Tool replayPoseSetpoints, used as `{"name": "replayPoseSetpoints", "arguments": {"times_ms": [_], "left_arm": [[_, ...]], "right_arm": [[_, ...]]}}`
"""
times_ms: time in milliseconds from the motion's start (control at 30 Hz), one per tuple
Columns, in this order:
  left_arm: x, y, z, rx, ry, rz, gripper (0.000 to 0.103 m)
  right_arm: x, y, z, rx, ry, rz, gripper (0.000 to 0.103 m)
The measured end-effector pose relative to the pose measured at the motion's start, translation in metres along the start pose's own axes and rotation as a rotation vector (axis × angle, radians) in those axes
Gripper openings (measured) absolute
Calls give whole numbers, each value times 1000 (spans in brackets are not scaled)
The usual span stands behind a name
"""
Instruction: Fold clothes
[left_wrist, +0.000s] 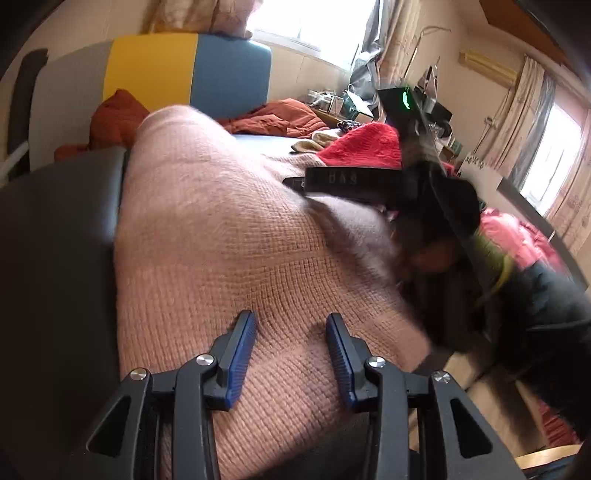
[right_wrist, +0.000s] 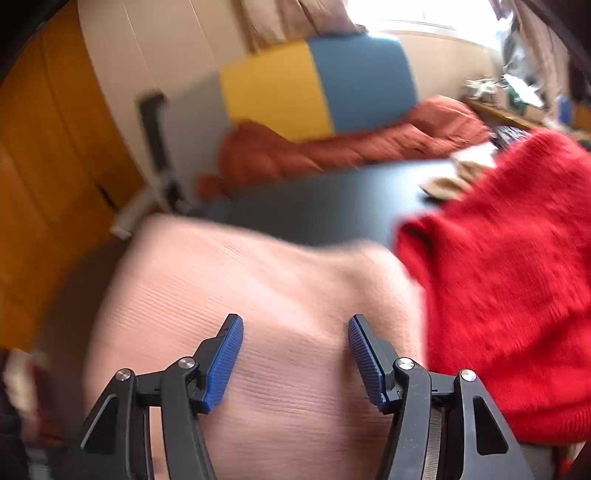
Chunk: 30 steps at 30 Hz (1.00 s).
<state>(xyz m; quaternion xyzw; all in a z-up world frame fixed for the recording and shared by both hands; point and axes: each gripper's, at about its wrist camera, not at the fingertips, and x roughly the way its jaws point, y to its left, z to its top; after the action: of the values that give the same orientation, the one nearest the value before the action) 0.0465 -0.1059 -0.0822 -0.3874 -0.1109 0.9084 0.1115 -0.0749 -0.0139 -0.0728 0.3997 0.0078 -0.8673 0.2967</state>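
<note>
A pale pink knit sweater (left_wrist: 229, 236) (right_wrist: 258, 288) lies folded on a dark table (left_wrist: 55, 240) (right_wrist: 314, 199). My left gripper (left_wrist: 291, 325) hovers over its near part, open, with knit showing between the blue pads and neither pad pressing. My right gripper (right_wrist: 294, 325) is also open above the sweater, pads apart; that view is motion-blurred. In the left wrist view the right gripper (left_wrist: 301, 181) shows as a black bar over the sweater's far right side, held by a hand (left_wrist: 436, 229) in a dark sleeve. A red sweater (left_wrist: 365, 147) (right_wrist: 509, 277) lies just right of the pink one.
A rust-orange quilt (left_wrist: 273, 118) (right_wrist: 332, 147) lies beyond the table, against a yellow and blue cushion (left_wrist: 184, 74) (right_wrist: 314, 88). Beige cloth (right_wrist: 450, 181) sits at the table's far right. A cluttered desk (left_wrist: 343, 107) stands by the window. A pink garment (left_wrist: 517, 236) lies at the right.
</note>
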Motion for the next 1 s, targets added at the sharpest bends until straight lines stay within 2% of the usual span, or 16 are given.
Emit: {"name": "replayPoseSetpoints", "arguments": {"times_ms": [67, 167, 233, 367, 433, 467, 567, 633, 1000], "left_arm": [[-4, 4, 3, -34, -1, -11, 38], [-21, 14, 22, -120, -82, -11, 38], [-27, 17, 40, -134, -140, 35, 40], [-16, 18, 85, -143, -185, 131, 44], [3, 17, 102, -144, -163, 218, 46], [16, 15, 107, -130, -139, 236, 47], [50, 17, 105, -113, -93, 341, 47], [61, 16, 98, -64, -117, 401, 48], [71, 71, 127, -58, -121, 441, 50]], "right_arm": [[-3, -9, -7, 30, -40, 30, 57], [-1, -5, -7, 13, -36, 35, 59], [1, -2, -6, 2, -28, 34, 60], [1, 1, -6, -3, -30, 29, 61], [0, -2, -7, -1, -33, 30, 61], [0, -2, -7, 1, -34, 33, 61], [1, -3, -7, 5, -36, 36, 61], [2, -4, -6, 8, -35, 41, 63], [33, 10, 19, 46, -30, 94, 71]]}}
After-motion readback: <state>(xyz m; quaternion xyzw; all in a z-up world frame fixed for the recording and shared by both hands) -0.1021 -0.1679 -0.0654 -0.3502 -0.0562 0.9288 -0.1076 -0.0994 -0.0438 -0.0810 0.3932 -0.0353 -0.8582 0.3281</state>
